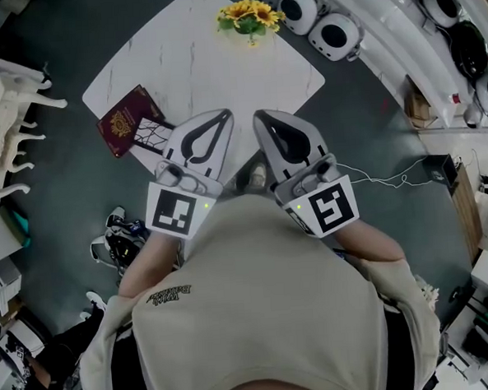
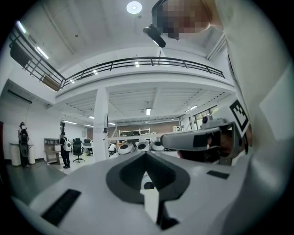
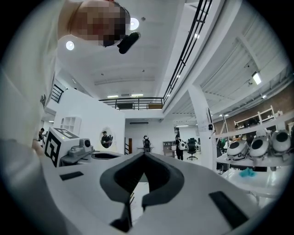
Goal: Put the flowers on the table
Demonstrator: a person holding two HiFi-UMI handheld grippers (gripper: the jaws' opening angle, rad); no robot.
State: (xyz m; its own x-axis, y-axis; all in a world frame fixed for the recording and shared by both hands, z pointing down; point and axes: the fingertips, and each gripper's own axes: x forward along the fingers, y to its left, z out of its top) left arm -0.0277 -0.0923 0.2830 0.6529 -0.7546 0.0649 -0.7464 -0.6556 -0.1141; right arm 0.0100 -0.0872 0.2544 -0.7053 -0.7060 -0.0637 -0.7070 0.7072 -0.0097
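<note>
A small bunch of yellow sunflowers (image 1: 250, 16) stands on the far edge of the white marble-look table (image 1: 195, 61) in the head view. Both grippers are held close to the person's chest, well short of the flowers and side by side. My left gripper (image 1: 223, 117) is shut with nothing in it. My right gripper (image 1: 261, 117) is also shut and empty. In the left gripper view the closed jaws (image 2: 146, 153) point out into a large hall, with the right gripper (image 2: 197, 140) beside them. The right gripper view shows its closed jaws (image 3: 145, 154) and the left gripper (image 3: 69, 147) at the left.
A dark red booklet (image 1: 124, 119) and a black-and-white patterned card (image 1: 151, 134) lie on the table's near left corner. White round pods (image 1: 333, 32) line a counter at the back right. A pale shelf (image 1: 9, 122) stands at left, shoes (image 1: 119, 235) and a cable (image 1: 391, 177) lie on the floor.
</note>
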